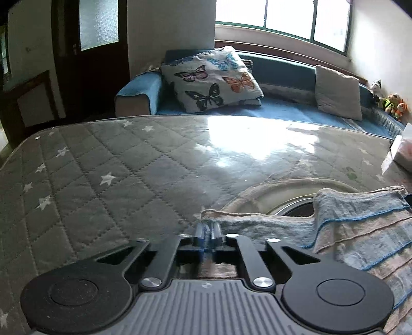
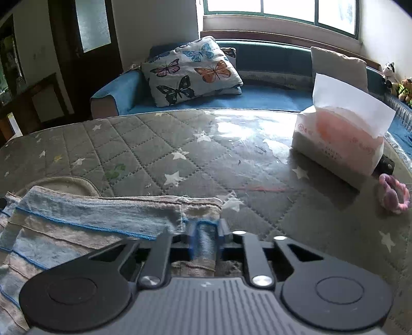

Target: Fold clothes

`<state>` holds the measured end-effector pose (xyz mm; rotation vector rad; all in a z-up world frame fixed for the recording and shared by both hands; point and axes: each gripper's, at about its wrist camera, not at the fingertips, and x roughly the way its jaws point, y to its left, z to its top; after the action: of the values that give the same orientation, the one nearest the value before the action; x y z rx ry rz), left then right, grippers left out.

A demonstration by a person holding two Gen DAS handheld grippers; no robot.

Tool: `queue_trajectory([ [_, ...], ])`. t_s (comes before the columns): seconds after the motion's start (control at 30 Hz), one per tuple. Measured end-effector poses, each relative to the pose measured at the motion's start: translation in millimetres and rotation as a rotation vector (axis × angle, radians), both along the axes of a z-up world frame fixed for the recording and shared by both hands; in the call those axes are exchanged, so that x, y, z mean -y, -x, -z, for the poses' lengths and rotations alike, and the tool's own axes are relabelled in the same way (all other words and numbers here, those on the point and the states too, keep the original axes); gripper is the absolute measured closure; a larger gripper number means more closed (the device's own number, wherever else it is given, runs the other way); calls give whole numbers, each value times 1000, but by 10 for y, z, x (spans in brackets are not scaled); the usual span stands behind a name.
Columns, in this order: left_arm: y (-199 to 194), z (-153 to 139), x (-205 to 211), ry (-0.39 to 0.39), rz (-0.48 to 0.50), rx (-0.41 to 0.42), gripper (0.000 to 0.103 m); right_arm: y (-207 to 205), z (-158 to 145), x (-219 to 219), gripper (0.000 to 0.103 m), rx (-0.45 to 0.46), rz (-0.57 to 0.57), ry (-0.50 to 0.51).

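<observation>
Lying across the near part of the quilted grey tabletop [image 1: 103, 159], a striped blue and beige garment [image 1: 360, 239] is pinched at its two far corners. At the garment's left corner the left tongs [image 1: 208, 228] are closed tight, with the hem caught between the blue fingertips [image 1: 199, 232]. At the right corner the right tongs [image 2: 206, 226] are clamped on a bunched fold of the same garment [image 2: 90, 219], a small gap between the pads filled by cloth. Under the garment's far edge a round beige-rimmed mat [image 1: 270, 190] shows, partly covered. Farther right on the tabletop stands a white and pink tissue pack [image 2: 340, 139], and near it lies a pink ring-shaped item [image 2: 394, 195]. Beyond the tabletop sits a blue sofa [image 1: 139, 95] carrying a butterfly-print cushion [image 1: 211, 80] and a plain grey cushion [image 1: 337, 92], below a bright window [image 1: 283, 18].
</observation>
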<state>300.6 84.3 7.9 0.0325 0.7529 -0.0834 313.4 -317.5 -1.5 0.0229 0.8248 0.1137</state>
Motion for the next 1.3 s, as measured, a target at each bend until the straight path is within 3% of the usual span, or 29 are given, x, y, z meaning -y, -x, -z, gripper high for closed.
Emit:
queue_trajectory([
  [0.2, -11, -160, -159, -25, -90, 89, 103, 22, -107, -30, 100, 63, 8, 32],
  [0.4, -97, -241, -203, -25, -96, 151, 103, -88, -191, -41, 101, 124, 26, 30],
  [0.6, -273, 18, -148, -116, -119, 72, 102, -294, 29, -131, 100, 72, 17, 66],
  [0.77, -222, 7, -187, -130, -148, 47, 88, -217, -30, -150, 92, 73, 1, 86],
  [0.83, -125, -55, -184, -133, -148, 57, 60, -126, -96, -163, 90, 75, -12, 88],
  [0.93, 107, -124, -137, -131, -119, 60, 54, 37, -188, -199, 71, 64, -45, 66],
  [1.3, 1048, -33, 138, -190, 8, 28, 34, 896, -255, -480, 49, 8, -192, 94],
])
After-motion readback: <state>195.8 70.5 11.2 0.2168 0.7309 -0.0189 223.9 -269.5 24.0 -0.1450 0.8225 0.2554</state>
